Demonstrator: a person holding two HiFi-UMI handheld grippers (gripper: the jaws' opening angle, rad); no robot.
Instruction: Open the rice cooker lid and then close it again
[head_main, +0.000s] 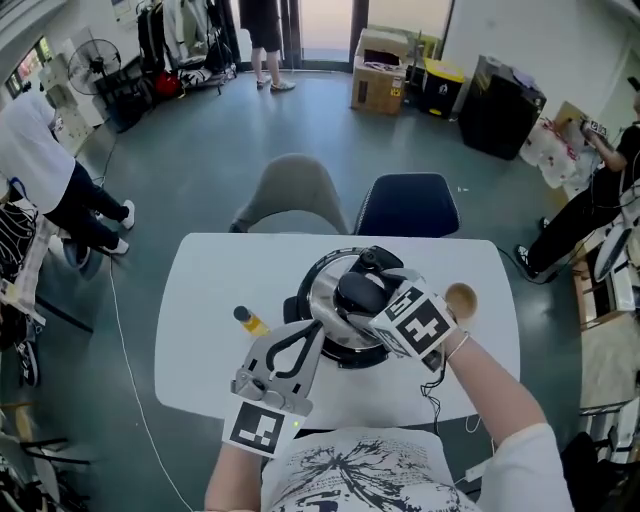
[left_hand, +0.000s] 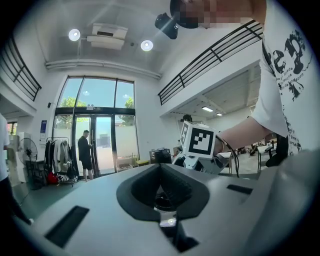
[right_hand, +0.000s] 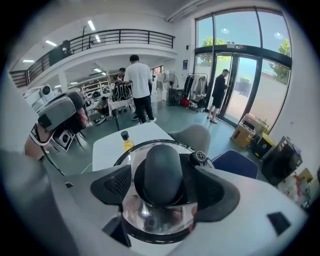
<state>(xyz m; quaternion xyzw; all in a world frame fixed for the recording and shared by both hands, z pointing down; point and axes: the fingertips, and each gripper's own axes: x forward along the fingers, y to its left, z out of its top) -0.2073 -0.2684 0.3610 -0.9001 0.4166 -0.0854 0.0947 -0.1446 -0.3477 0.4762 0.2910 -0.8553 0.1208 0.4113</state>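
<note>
Head view: looks steeply down onto the rice cooker (head_main: 322, 290) from above. Right gripper view: hangs close over the cooker, tilted down. Left gripper view: faces level beside the cooker, sharing the glass doors (left_hand: 95, 145) beyond it.

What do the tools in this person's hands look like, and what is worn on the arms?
The left gripper and right gripper are light grey plastic, each with two broad jaws lined with black textured pads. Each carries a white cube printed with black square markers. A thin black cable hangs by the right wrist. The person wears a white short-sleeved T-shirt with a black print.
</note>
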